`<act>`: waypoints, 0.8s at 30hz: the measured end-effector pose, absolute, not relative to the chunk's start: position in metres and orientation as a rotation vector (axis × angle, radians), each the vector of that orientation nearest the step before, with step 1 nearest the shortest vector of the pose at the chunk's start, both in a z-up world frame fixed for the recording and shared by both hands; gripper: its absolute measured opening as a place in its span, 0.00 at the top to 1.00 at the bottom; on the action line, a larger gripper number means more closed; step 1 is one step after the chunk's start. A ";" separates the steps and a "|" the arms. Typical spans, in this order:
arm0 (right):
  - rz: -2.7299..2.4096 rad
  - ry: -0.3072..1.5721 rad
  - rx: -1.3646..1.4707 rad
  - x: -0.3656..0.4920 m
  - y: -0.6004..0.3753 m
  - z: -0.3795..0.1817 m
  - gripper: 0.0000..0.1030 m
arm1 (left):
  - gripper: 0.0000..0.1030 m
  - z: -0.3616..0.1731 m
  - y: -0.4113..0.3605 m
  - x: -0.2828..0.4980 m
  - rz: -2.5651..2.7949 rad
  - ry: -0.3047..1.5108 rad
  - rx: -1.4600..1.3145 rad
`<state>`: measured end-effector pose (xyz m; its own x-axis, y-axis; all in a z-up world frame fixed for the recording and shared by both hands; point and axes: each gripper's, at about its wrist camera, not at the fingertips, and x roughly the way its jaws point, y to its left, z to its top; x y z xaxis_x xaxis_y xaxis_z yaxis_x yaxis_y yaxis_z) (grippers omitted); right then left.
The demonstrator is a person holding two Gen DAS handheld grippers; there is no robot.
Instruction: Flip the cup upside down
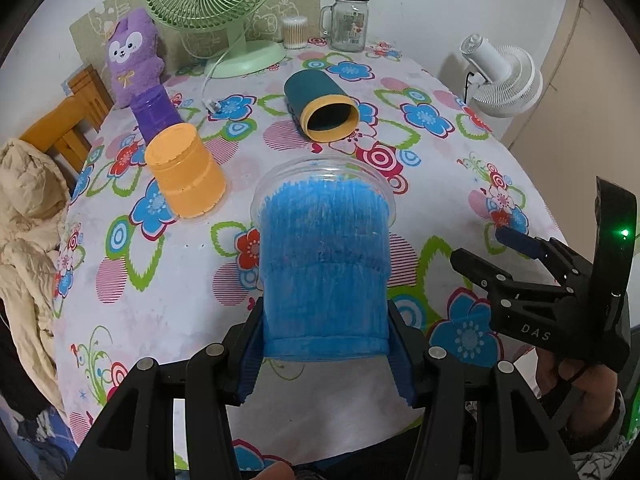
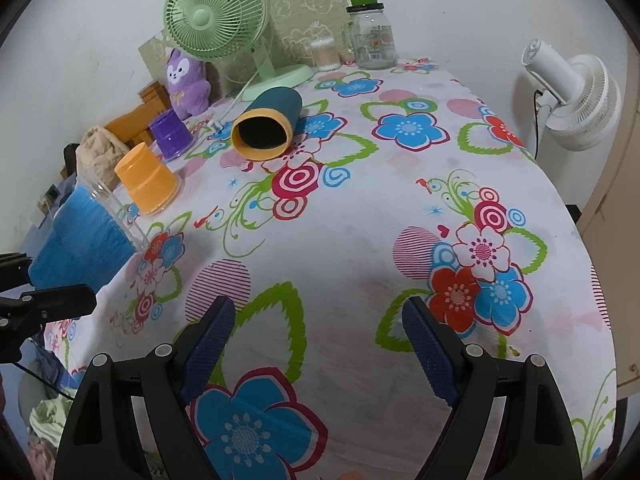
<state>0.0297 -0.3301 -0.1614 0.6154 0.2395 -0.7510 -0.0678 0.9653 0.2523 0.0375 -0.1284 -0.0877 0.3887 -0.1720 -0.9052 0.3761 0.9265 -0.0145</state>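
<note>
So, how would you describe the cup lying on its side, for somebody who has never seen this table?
Find the green fan at the back of the flowered table. Just in front of its base lies the dark teal cup, its mouth facing the camera. Only this cup has a yellow rim and lies on its side.

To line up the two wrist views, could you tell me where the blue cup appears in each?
Left wrist: blue cup centre, clamped by the left gripper.
Right wrist: blue cup at far left edge, tilted.
Shared landmark: the orange cup beside it.
</note>
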 end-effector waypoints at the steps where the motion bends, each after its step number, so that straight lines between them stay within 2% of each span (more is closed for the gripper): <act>1: 0.180 0.892 0.205 0.030 -0.330 -0.162 0.15 | 0.45 -0.088 -0.129 0.038 -0.354 1.123 0.210; 24: 0.195 0.897 0.202 0.030 -0.328 -0.167 0.15 | 0.45 -0.081 -0.127 0.047 -0.324 1.122 0.275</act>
